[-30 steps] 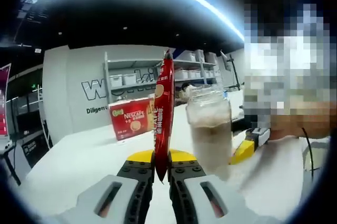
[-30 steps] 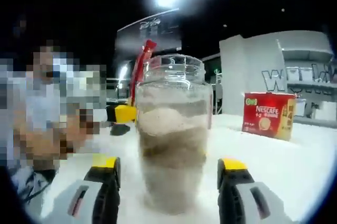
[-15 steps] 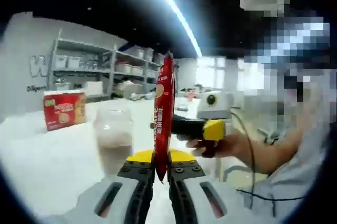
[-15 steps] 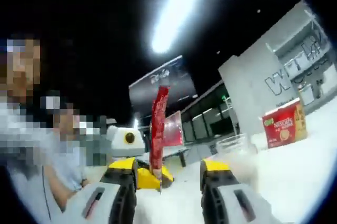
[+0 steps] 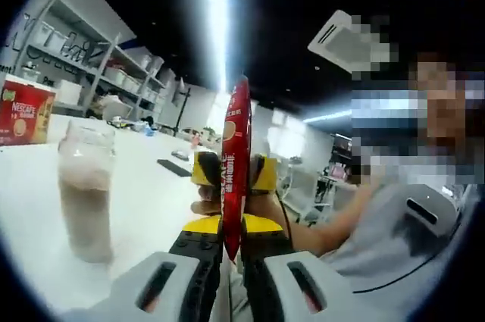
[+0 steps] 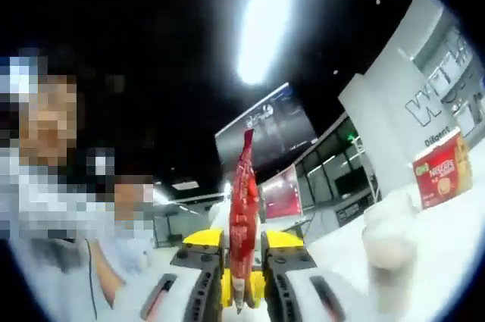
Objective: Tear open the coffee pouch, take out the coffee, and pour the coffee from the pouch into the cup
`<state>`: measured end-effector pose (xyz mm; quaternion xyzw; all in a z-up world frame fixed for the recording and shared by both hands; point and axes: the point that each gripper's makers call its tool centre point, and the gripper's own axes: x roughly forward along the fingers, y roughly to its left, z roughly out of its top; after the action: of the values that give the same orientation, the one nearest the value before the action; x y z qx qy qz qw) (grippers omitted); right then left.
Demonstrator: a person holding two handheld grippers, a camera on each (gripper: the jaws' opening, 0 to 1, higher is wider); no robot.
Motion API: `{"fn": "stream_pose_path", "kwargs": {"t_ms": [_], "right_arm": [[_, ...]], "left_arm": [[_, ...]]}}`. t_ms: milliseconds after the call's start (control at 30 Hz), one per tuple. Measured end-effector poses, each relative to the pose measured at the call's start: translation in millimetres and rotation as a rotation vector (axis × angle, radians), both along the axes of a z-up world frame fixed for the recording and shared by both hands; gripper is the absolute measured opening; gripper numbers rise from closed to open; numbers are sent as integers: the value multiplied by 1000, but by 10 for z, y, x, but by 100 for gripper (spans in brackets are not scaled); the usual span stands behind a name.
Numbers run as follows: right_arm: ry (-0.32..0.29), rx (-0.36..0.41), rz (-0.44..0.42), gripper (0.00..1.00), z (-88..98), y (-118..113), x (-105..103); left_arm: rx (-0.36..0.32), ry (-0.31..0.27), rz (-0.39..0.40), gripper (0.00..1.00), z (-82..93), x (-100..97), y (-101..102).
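Left gripper view: the left gripper (image 5: pixel 232 250) is closed on the lower end of the red coffee pouch (image 5: pixel 236 163), which stands upright between the 2 jaws. Beyond the pouch, the yellow-tipped right gripper (image 5: pixel 231 172) is seen facing the camera, its tips on either side of the pouch at mid-height, with a hand (image 5: pixel 261 212) behind it. The glass cup (image 5: pixel 86 189), holding a pale brownish content, stands on the white bench (image 5: pixel 151 193), near the edge closest to the camera and apart from the pouch. A red Nescafe box (image 5: pixel 23 112) rests far back on the bench, well apart from the cup. A dark flat object (image 5: pixel 173 167) lies on the bench beyond the cup.

Right gripper view: the right gripper (image 6: pixel 239 292) is closed on the coffee pouch (image 6: pixel 244 216), whose stick shape rises upright between the 2 jaws, its top end unopened as far as can be told. The left gripper (image 6: pixel 241 242), yellow-tipped, grips the same pouch just behind. The cup (image 6: pixel 389 250) stands on the bench (image 6: pixel 447 239), and the box (image 6: pixel 439 170) lies beyond it.
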<state>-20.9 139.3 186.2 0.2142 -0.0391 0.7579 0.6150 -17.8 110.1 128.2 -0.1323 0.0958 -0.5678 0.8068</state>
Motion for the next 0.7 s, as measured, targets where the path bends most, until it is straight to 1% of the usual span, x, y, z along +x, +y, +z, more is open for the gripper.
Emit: {"fn": "stream_pose_path", "kwargs": {"t_ms": [33,67,100,133,233,267,300,333,367,400,433,467,500,533,600,633,667,700], "right_arm": [[6,-5,-6,14,8,15,-4],[6,-6,-7,13,9,16,-7],[6,-8,-11,12,14,22,-12],[4,-14,-26,11,18,30,-3],[1,-37,-38,10,9,41,4],[-8,-40,-53,10,12,41,11],[-30,-49,-78,10,13,39,35],[-51,-59,-90,10,11,36,40],[-59,-60,-93,10,14,34,40],[-83,-68,-100,10,21,19,32],[-118,-92,-119,10,-3,9,47],[-162,-123,-139,10,-43,-1,62],[-200,-147,-156,10,-83,-10,78],[-221,-176,-147,10,-146,-20,87],[-225,-215,-109,10,-248,-11,74],[-228,-221,-102,10,-266,-7,74],[-241,-241,-76,10,-335,20,23],[-250,-255,-52,10,-394,59,-35]], "left_arm": [[-18,7,-7,11,13,-9,4],[-21,6,-7,11,17,-14,4],[-26,-6,-2,11,25,-13,6],[-23,-31,18,11,31,11,15],[-18,-38,20,11,20,-13,2],[-14,-71,37,12,31,15,3],[-2,-139,60,12,43,51,0],[22,-194,73,13,33,63,4],[46,-209,84,16,10,67,16],[64,-223,96,23,-6,72,39],[60,-212,94,29,1,64,63],[59,-210,105,33,23,78,132],[43,-210,118,33,68,89,194],[29,-210,123,32,106,84,230],[-34,-213,117,31,244,42,292],[-67,-210,105,31,314,0,312],[-105,-212,86,30,400,-41,335],[-124,-209,72,30,446,-75,333]]}}
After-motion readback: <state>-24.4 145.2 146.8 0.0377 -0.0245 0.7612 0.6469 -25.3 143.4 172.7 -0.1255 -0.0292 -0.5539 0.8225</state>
